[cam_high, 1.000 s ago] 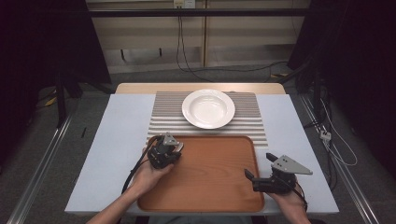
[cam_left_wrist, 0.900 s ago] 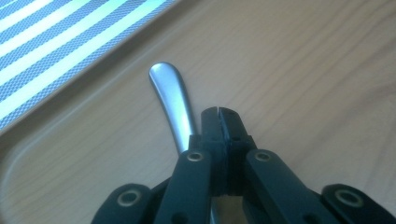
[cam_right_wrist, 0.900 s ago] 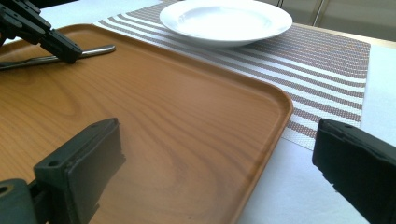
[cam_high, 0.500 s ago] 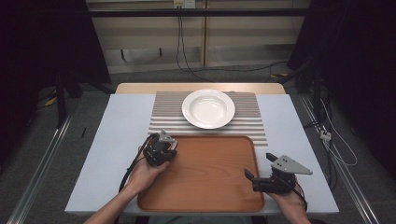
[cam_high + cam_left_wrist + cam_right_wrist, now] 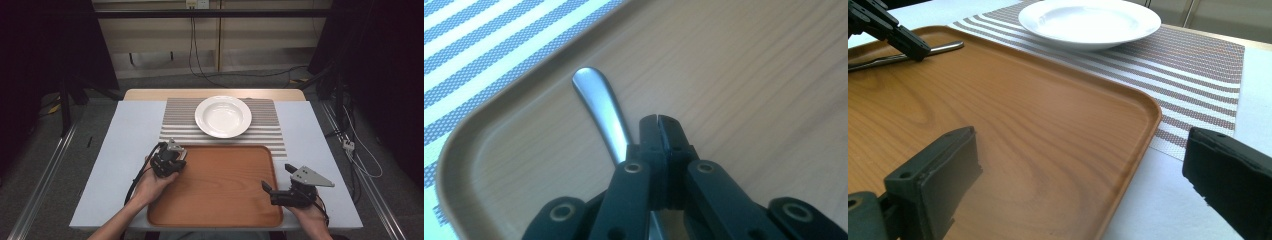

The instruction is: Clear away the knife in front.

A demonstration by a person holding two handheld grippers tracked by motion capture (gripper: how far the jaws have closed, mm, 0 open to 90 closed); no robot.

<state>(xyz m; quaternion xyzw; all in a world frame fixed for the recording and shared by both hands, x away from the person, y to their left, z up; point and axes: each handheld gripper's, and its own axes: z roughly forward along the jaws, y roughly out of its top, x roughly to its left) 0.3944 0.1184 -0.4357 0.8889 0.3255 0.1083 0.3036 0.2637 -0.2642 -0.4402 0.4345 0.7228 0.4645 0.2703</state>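
Observation:
A brown wooden tray (image 5: 220, 200) lies on the table's near half. In its far left corner lies a silver utensil handle (image 5: 599, 100), its other end hidden under my left gripper (image 5: 659, 120). That gripper's jaws are shut tip to tip just right of the handle, with nothing seen between them. From the right gripper view, the left gripper (image 5: 903, 37) touches down by the handle (image 5: 940, 48). My right gripper (image 5: 1073, 175) is open and straddles the tray's right rim (image 5: 1143, 120). From above, the left gripper (image 5: 170, 161) is at the tray's far left and the right gripper (image 5: 277, 184) at its near right.
A white plate (image 5: 223, 116) sits on a striped placemat (image 5: 175, 122) just beyond the tray. A pale blue cloth (image 5: 125, 150) covers the table on both sides. The person's forearms come in from the near edge.
The left gripper has shifted slightly left over the tray's far left corner. The right gripper has not moved.

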